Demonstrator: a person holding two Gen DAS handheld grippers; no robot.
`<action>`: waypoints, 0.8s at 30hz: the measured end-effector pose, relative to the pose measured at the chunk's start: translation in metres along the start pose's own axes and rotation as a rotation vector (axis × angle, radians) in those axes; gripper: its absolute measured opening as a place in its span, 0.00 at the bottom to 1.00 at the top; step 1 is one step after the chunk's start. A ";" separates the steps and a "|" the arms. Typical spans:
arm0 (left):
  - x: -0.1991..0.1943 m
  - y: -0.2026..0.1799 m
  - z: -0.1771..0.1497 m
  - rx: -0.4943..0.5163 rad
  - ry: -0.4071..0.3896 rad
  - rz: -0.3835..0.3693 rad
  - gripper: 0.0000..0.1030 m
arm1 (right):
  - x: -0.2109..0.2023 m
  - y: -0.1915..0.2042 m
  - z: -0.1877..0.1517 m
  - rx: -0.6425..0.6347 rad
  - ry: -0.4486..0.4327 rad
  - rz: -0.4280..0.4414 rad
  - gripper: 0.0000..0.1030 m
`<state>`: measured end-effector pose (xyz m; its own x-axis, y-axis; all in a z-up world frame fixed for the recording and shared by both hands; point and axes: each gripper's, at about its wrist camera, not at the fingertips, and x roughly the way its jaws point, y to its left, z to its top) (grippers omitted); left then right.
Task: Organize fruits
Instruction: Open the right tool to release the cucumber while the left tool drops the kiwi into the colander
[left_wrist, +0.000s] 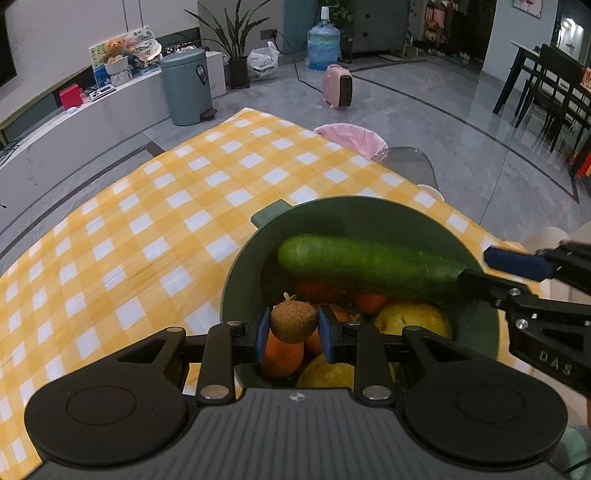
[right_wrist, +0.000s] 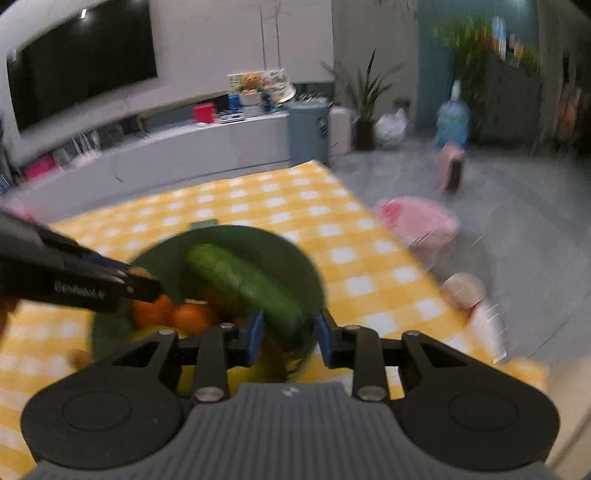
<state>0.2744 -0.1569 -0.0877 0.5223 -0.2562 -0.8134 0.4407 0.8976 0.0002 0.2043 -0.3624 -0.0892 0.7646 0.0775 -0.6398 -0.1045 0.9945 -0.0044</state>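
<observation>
Where yellow-checked cloth (left_wrist: 147, 229) ends, grey floor (left_wrist: 424, 107) (glossy) begins.

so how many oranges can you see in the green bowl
3 at least in the left wrist view: one below the left gripper's brown fruit, two tucked under the cucumber. The pile may hide more.

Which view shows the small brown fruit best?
The left wrist view: the small brown fruit sits sharp and close between the left gripper fingers. In the right wrist view it is only a blurred speck beyond that gripper.
</observation>
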 end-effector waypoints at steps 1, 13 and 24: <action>0.002 0.000 0.001 0.004 0.006 0.000 0.30 | 0.001 -0.001 0.000 -0.004 0.002 0.007 0.27; 0.032 0.001 0.007 0.025 0.052 0.008 0.30 | 0.002 -0.002 -0.001 0.004 0.000 0.031 0.27; 0.023 0.001 0.007 0.031 0.047 0.002 0.43 | -0.003 -0.005 0.002 0.043 0.003 0.057 0.27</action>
<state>0.2917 -0.1642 -0.1027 0.4882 -0.2367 -0.8400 0.4625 0.8864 0.0191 0.2039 -0.3677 -0.0856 0.7565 0.1344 -0.6400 -0.1205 0.9906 0.0656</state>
